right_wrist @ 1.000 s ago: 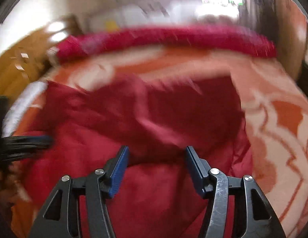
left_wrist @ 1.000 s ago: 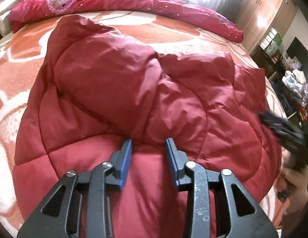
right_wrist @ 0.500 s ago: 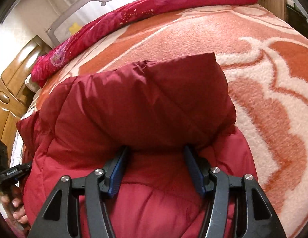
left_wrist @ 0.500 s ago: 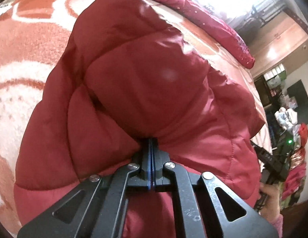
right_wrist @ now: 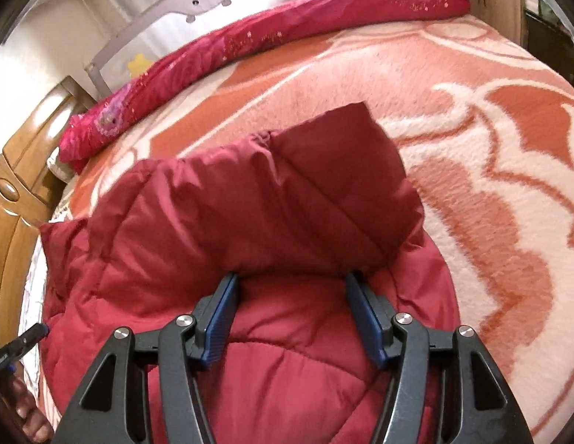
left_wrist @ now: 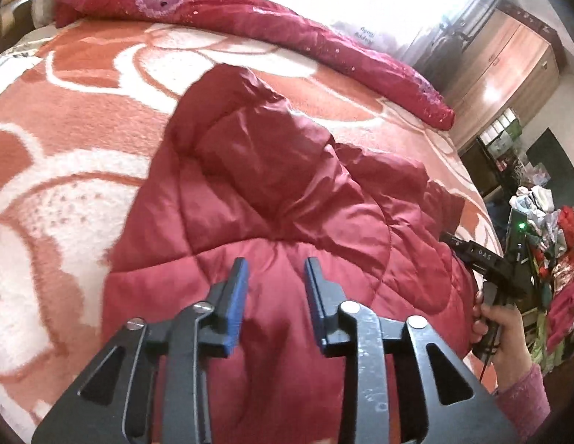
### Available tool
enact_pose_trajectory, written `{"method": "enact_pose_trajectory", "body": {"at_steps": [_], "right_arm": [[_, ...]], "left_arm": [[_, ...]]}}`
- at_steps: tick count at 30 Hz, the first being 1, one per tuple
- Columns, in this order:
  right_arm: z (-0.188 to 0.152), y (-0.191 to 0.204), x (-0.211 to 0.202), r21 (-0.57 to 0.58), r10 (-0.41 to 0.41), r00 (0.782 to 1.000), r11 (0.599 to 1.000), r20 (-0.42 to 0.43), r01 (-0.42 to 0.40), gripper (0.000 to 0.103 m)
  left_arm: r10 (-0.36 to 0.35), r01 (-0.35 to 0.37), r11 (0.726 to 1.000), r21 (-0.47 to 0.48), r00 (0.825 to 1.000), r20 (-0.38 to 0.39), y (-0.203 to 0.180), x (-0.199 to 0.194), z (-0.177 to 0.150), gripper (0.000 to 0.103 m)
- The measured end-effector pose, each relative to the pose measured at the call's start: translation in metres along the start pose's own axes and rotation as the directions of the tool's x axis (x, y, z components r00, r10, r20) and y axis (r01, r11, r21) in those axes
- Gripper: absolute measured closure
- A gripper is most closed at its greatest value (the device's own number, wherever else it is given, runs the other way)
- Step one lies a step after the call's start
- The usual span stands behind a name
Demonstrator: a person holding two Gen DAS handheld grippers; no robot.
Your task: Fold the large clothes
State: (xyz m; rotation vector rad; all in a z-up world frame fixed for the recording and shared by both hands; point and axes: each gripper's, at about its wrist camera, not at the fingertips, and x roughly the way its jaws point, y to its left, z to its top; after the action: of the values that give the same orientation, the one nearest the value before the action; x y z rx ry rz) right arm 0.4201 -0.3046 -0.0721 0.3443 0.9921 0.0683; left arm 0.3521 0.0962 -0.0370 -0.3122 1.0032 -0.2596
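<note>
L fingers: blue pads apart, released, nothing between; hovering just above near quilted panel of jacket.
R fingers: spread wide, tips at hem of folded-over flap, flap edge resting between/against pads; not clenched, no grip visible.
Jacket: dark-red padded, large, lying on bed atop orange-and-white patterned blanket; partly folded, upper part doubled back over body into puffy mound.
Key relation: garment lies straight ahead of both sets of fingers, long axis running away from them toward rolled pink quilt at far bed edge. R nearer to flap edge; L over lower panel, short of fold. Judgement: next fold likely needs a pinch at near hem, carried forward.
Diff vs 0.5 s ago: L was clamped shut on fabric, now let go & pulled back; fold settled flatter. R approx same pose, same spread.
Other: R unit w/ person's hand seen at jacket's R side in L view.
</note>
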Motion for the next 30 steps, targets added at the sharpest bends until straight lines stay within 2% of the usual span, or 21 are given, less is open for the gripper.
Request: {"method": "enact_pose_trajectory", "body": {"at_steps": [5, 10, 11, 14, 15, 18, 23, 26, 30], "right_arm": [[-0.004, -0.003, -0.025, 0.013, 0.025, 0.999, 1.0, 0.033, -0.026, 0.039], [-0.015, -0.011, -0.052, 0.018, 0.072, 0.997, 0.997, 0.033, -0.073, 0.031], [-0.018, -0.014, -0.057, 0.013, 0.081, 0.996, 0.997, 0.032, -0.081, 0.029], [-0.029, -0.023, -0.073, 0.002, 0.084, 0.996, 0.996, 0.037, -0.084, 0.023], [-0.033, -0.028, -0.078, 0.003, 0.083, 0.996, 0.997, 0.037, -0.083, 0.022], [-0.041, -0.045, -0.087, 0.027, 0.09, 0.995, 0.995, 0.039, -0.091, 0.021], [-0.052, -0.074, -0.089, 0.077, 0.134, 0.991, 0.988, 0.03, -0.136, 0.021], [-0.055, -0.082, -0.085, 0.087, 0.156, 0.988, 0.984, 0.011, -0.157, 0.02], [-0.057, -0.087, -0.073, 0.111, 0.203, 0.979, 0.974, -0.027, -0.198, 0.02]], "left_arm": [[0.009, -0.009, 1.0, -0.028, 1.0, 0.013, 0.018, -0.011, -0.006, 0.073], [-0.016, 0.017, 0.998, -0.062, 1.0, 0.007, 0.033, -0.013, -0.009, 0.072], [-0.02, 0.021, 0.998, -0.063, 1.0, 0.007, 0.035, -0.014, -0.01, 0.068], [-0.039, 0.041, 0.997, -0.062, 0.999, 0.02, 0.041, -0.019, -0.013, 0.047], [-0.041, 0.042, 0.997, -0.059, 0.999, 0.027, 0.042, -0.021, -0.014, 0.043], [-0.056, 0.058, 0.997, -0.059, 0.998, 0.028, 0.047, -0.025, -0.015, 0.036], [-0.064, 0.066, 0.995, -0.07, 0.998, 0.023, 0.057, -0.028, -0.012, 0.032], [-0.068, 0.069, 0.994, -0.081, 0.998, 0.009, 0.066, -0.025, -0.011, 0.022], [-0.07, 0.067, 0.992, -0.106, 0.997, -0.028, 0.08, -0.012, -0.01, 0.022]]}}
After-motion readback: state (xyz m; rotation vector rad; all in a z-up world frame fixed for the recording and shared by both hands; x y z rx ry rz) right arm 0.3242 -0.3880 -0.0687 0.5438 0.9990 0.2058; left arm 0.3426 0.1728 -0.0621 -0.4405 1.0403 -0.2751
